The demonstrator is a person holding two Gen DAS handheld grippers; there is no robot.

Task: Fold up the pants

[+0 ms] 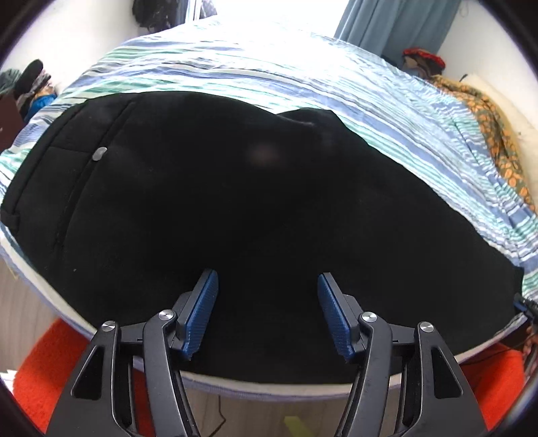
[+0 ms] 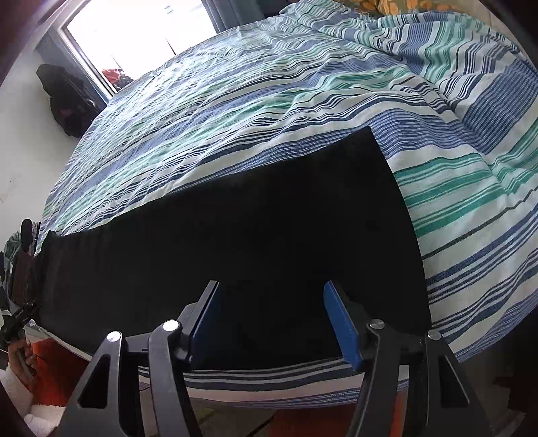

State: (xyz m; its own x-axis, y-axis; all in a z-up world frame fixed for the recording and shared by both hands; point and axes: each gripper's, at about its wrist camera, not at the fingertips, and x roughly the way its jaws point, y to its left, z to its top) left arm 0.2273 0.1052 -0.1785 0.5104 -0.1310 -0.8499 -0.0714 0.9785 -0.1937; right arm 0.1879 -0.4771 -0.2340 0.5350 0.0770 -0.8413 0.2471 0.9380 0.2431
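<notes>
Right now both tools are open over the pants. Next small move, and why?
Probably lower the right tool to pinch the near hem corner of the black pants. Both tools are open and empty, left tool over the waist end, and the pants lie flat on the striped bedspread.

A striped sheet (image 1: 386, 111) in blue, green and white covers the bed. An orange patterned cloth (image 1: 494, 134) lies at its far edge. Blue curtains (image 1: 386, 23) hang by the bright window (image 2: 134, 37). A red rug (image 1: 50, 363) lies on the floor.

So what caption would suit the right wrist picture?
Open right gripper poised over the hem end of black pants laid flat on a striped bedspread.
</notes>
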